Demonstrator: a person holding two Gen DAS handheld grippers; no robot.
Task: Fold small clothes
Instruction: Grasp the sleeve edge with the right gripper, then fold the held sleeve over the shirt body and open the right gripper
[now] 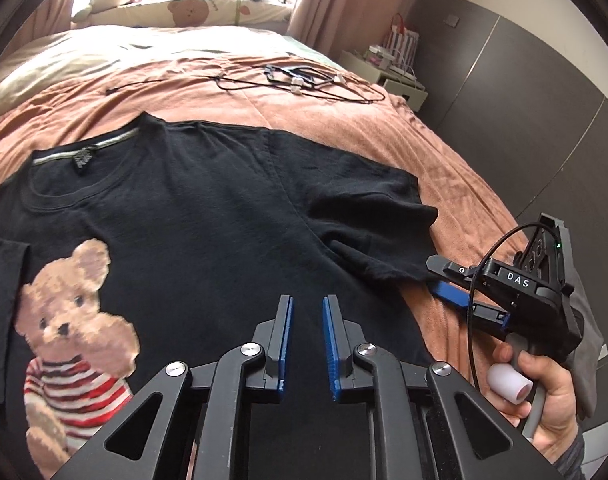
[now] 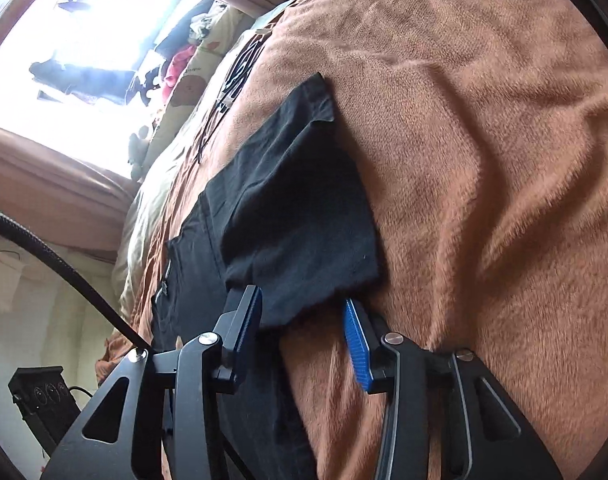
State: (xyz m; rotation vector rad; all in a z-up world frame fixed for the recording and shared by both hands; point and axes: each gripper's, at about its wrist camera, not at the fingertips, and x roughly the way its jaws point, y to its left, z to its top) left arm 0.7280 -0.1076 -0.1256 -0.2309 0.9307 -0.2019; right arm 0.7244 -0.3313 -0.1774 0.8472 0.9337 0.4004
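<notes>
The black T-shirt [image 1: 208, 208] lies flat on the bed [image 1: 444, 152], soft and limp (best pinched at the sleeve hem), where the right claw [image 2: 304, 320] gapes astride it; the left claw [image 1: 307, 320] hovers part-open, empty.

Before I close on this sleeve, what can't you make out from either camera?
- T-shirt hem: left wrist view, hidden behind the left gripper.
- Its other sleeve: cut off at that view's left edge.
- Sleeve edge depth inside the right gripper: right wrist view, unclear.
</notes>
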